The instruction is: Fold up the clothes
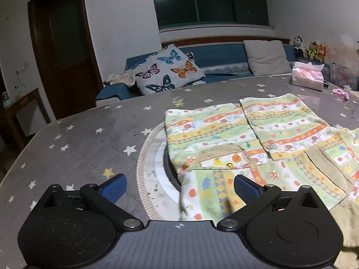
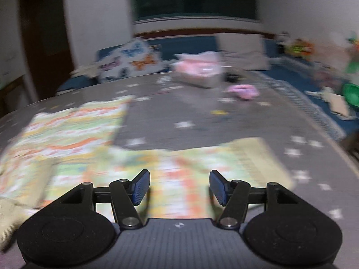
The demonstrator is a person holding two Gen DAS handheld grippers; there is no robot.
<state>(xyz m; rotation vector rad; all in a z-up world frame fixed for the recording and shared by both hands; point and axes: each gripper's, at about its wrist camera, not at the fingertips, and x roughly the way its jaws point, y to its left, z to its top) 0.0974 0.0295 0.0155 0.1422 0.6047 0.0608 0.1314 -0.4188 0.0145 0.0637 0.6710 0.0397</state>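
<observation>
Motion blur smears garment (image 2: 170,179) beneath open right claw (image 2: 179,187).

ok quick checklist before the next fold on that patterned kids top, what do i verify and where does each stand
1. Left gripper free of cloth: ok, jaws wide, nothing pinched.
2. Right gripper free of cloth: ok, jaws open above the fabric.
3. Patterned top lying flat on the table: not ok, the near sleeve lies folded over and the right side is bunched.
4. Tissue pack clear of the top: ok, apart at the far edge.
5. Pink item clear: ok.
6. Right-side sleeve position: cannot tell, right wrist view blurred.
</observation>
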